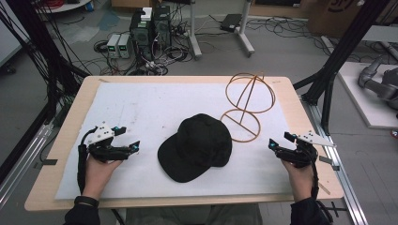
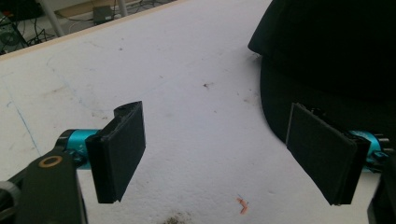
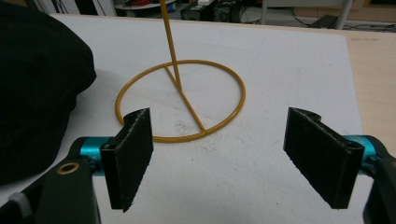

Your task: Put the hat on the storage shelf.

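A black cap [image 1: 197,146] lies on the white mat [image 1: 141,108] in the middle of the table, brim toward the near left. Behind it to the right stands a gold wire hat stand [image 1: 246,101] with a ring base and a round wire top. My left gripper [image 1: 129,139] rests open on the mat left of the cap, nothing between its jaws; the cap's edge [image 2: 327,51] fills the upper right of the left gripper view. My right gripper [image 1: 280,140] is open right of the cap, facing the stand's base ring [image 3: 182,100], with the cap [image 3: 37,88] at its left.
The wooden table edge [image 1: 309,117] frames the mat. Beyond the table, computers [image 1: 150,28] and tangled cables lie on the floor, with black frame posts [image 1: 338,56] at both sides. A small orange scrap [image 2: 242,204] lies on the mat near the left gripper.
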`<control>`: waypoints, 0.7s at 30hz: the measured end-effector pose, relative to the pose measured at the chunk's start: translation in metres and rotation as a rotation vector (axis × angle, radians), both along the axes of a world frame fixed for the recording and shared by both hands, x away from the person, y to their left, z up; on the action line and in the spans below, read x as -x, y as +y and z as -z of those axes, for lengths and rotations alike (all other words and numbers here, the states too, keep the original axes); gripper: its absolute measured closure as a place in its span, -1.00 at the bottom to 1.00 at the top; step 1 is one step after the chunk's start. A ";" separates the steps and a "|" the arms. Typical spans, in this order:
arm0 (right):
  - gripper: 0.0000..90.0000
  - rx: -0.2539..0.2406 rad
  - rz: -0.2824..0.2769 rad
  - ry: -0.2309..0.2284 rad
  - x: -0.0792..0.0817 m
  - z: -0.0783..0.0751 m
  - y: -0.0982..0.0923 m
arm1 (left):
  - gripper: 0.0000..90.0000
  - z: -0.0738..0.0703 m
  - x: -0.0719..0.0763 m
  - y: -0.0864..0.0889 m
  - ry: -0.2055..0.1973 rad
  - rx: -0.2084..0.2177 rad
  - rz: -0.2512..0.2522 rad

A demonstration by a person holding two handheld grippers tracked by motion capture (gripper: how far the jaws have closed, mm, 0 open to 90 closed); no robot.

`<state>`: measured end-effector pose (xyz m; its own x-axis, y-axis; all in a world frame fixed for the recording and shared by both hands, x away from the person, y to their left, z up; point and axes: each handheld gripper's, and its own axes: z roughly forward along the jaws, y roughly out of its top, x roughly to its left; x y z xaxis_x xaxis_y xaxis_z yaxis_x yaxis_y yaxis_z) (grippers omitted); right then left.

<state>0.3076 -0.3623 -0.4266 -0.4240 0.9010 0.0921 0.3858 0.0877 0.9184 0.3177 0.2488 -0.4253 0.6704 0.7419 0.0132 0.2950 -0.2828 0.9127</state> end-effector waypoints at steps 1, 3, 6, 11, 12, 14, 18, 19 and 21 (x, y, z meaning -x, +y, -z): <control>-0.49 -0.010 0.008 0.002 0.001 0.000 0.000 | -0.56 0.000 0.000 0.000 0.000 0.000 0.000; -0.52 -0.015 0.026 -0.008 0.001 0.000 -0.001 | -0.56 0.000 0.000 0.000 -0.001 -0.002 -0.003; -0.47 -0.023 0.028 -0.014 0.003 -0.001 -0.002 | -0.56 0.001 0.000 0.001 -0.001 -0.001 -0.004; -0.39 -0.034 -0.006 -0.020 0.007 -0.005 -0.001 | -0.56 0.001 -0.001 0.002 -0.001 0.002 -0.005; -0.37 -0.038 -0.015 -0.024 0.008 -0.006 0.000 | -0.56 0.001 -0.001 0.002 -0.004 0.000 -0.010; -0.34 -0.048 -0.035 -0.036 0.011 -0.010 0.002 | -0.56 0.001 -0.002 0.003 -0.002 0.006 -0.010; -0.29 -0.082 -0.079 -0.066 0.017 -0.021 0.010 | -0.56 0.000 -0.001 0.003 0.001 0.007 -0.010; -0.29 -0.084 -0.093 -0.076 0.019 -0.023 0.014 | -0.56 0.000 -0.001 0.004 0.002 0.007 -0.009; -0.29 -0.087 -0.122 -0.087 0.024 -0.028 0.022 | -0.56 0.000 -0.001 0.004 0.005 0.005 -0.008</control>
